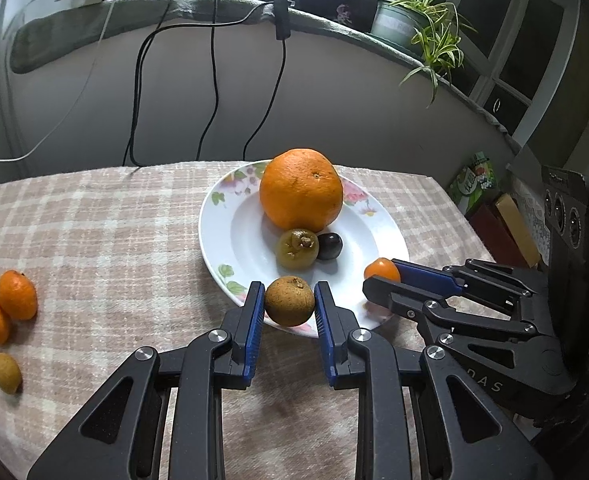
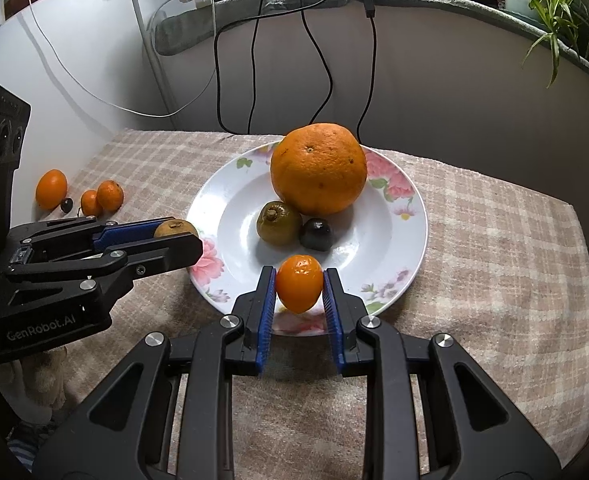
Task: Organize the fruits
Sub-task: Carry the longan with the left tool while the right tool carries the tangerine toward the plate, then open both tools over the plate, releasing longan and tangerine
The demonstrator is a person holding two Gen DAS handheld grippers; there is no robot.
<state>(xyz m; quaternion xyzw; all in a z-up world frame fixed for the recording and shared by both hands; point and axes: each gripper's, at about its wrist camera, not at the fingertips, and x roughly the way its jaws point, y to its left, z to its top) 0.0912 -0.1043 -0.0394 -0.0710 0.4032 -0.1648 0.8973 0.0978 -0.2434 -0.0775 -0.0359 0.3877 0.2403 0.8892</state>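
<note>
A white floral plate [image 1: 222, 240] [image 2: 374, 248] holds a big orange [image 1: 300, 194] [image 2: 318, 168], a green-brown fruit [image 1: 296, 249] [image 2: 278, 223] and a dark round fruit [image 1: 329, 246] [image 2: 315, 233]. My left gripper [image 1: 289, 308] [image 2: 182, 236] is shut on a brown longan [image 1: 289, 301] [image 2: 174, 229] over the plate's near left rim. My right gripper [image 2: 299, 290] [image 1: 378, 276] is shut on a small kumquat [image 2: 299, 289] [image 1: 381, 270] over the plate's near rim.
Loose fruit lies on the checked cloth at the left: two small oranges [image 1: 6, 308] [image 2: 102, 198], a longan [image 1: 6, 373], another kumquat [image 2: 51, 189] and a dark berry [image 2: 67, 204]. Cables hang down the wall behind. A potted plant [image 1: 414, 20] stands on the sill.
</note>
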